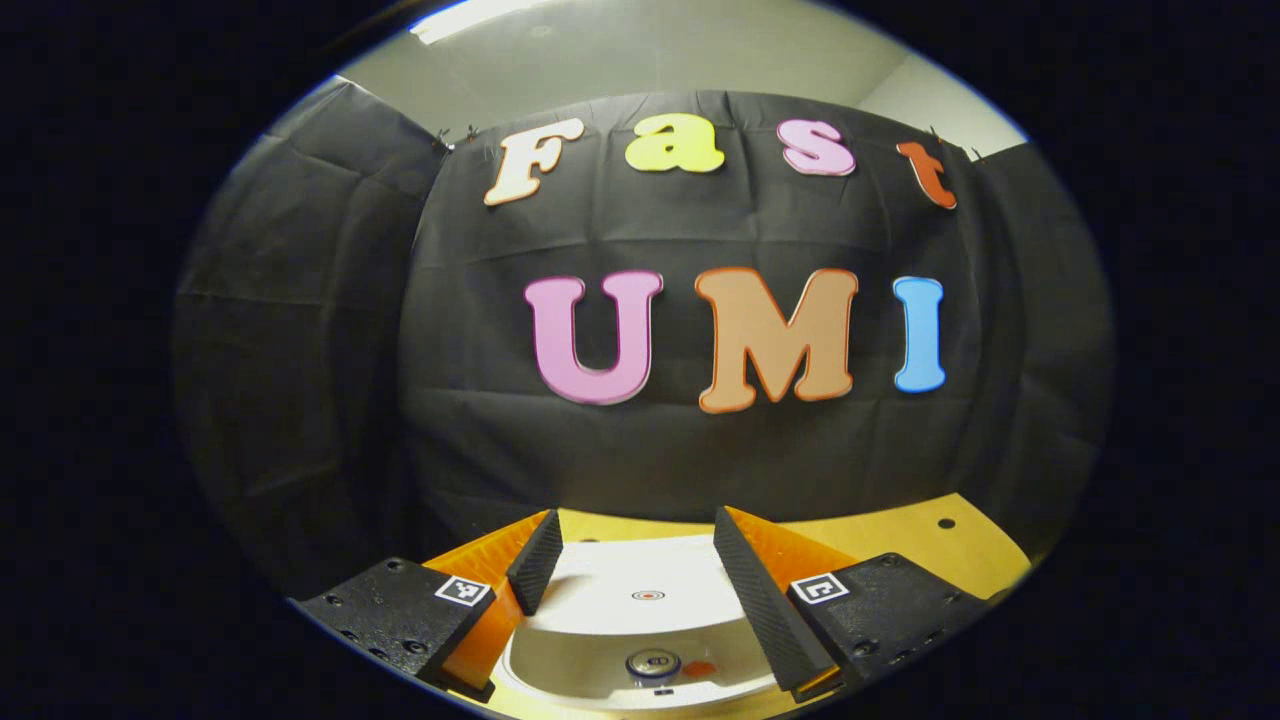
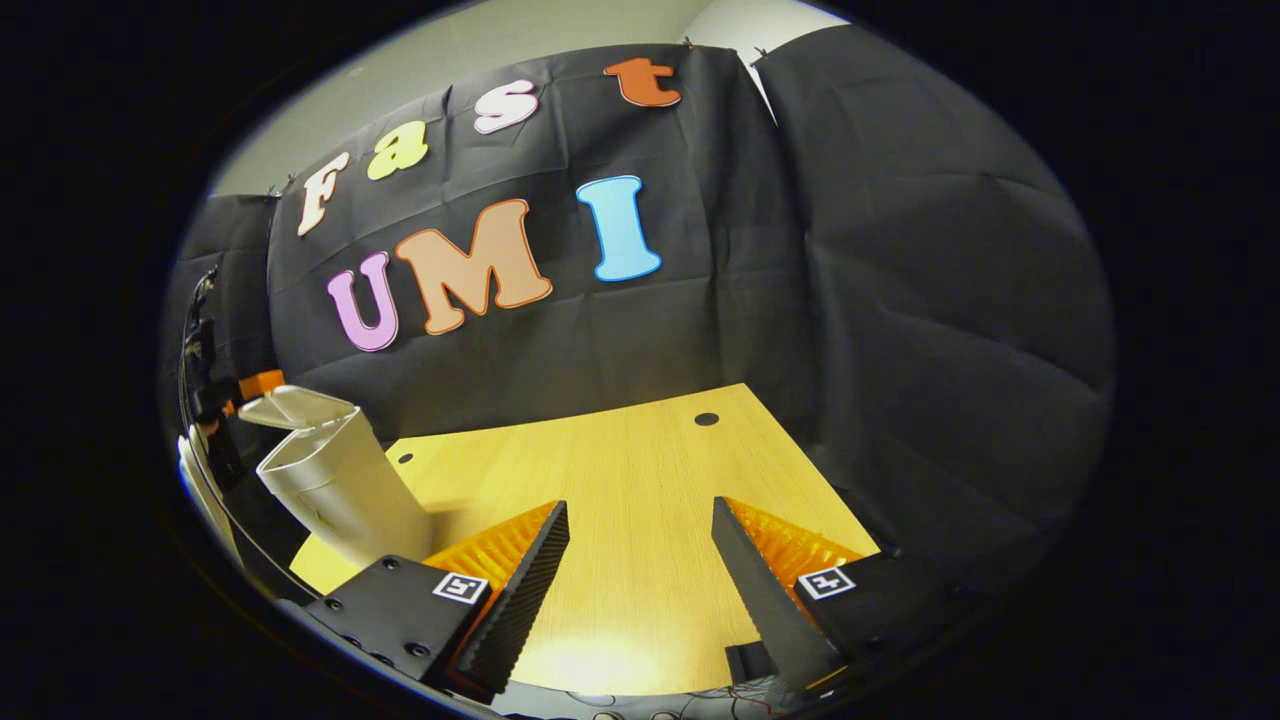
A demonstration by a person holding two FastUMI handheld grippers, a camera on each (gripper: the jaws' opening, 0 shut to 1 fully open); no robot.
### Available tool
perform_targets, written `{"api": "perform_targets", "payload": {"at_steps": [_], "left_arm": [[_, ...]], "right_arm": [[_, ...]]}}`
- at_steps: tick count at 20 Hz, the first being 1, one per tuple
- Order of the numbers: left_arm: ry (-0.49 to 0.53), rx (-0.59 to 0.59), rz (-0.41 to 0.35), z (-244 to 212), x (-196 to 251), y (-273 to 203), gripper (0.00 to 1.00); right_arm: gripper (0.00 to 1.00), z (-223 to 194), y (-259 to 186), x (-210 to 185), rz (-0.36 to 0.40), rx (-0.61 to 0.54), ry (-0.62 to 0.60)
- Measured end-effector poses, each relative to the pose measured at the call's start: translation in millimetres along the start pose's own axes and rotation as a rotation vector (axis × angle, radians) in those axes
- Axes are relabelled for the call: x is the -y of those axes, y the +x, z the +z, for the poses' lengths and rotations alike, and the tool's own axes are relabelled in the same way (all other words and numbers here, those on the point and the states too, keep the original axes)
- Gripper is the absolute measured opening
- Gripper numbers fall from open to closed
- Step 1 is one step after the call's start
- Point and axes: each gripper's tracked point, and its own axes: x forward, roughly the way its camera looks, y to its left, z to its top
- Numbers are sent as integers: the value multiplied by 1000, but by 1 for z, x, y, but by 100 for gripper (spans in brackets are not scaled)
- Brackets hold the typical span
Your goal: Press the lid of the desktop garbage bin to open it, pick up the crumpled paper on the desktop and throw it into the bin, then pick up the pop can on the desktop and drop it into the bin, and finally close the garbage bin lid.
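Observation:
The white desktop bin [image 1: 520, 668] stands right below my left gripper [image 1: 636, 516], whose fingers are open and hold nothing. Its lid [image 1: 610, 580] is tipped up, a small red dot on it. Down inside lies the pop can [image 1: 653, 663], top end up, with a small red-orange patch beside it. In the right gripper view the bin [image 2: 345, 490] stands at the table's left edge with its lid [image 2: 295, 405] raised. An orange part of the left gripper [image 2: 262, 383] peeks out behind that lid. My right gripper [image 2: 640, 505] is open over bare wood, well to the right of the bin.
The light wooden table [image 2: 620, 450] has small dark holes near its far edge [image 2: 706, 419]. Black cloth walls close in the back and right sides. Cables lie at the near edge under my right gripper [image 2: 700, 700].

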Motion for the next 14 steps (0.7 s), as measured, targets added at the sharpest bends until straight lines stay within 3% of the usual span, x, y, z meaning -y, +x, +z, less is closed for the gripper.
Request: {"api": "perform_targets", "payload": {"at_steps": [7, 14], "left_arm": [[-3, -28, 35, -60, 0, -5, 94], [31, 126, 90, -57, -6, -3, 92]], "right_arm": [[96, -5, -5, -1, -8, -16, -29], [96, -14, -6, -10, 5, -39, -32]]}}
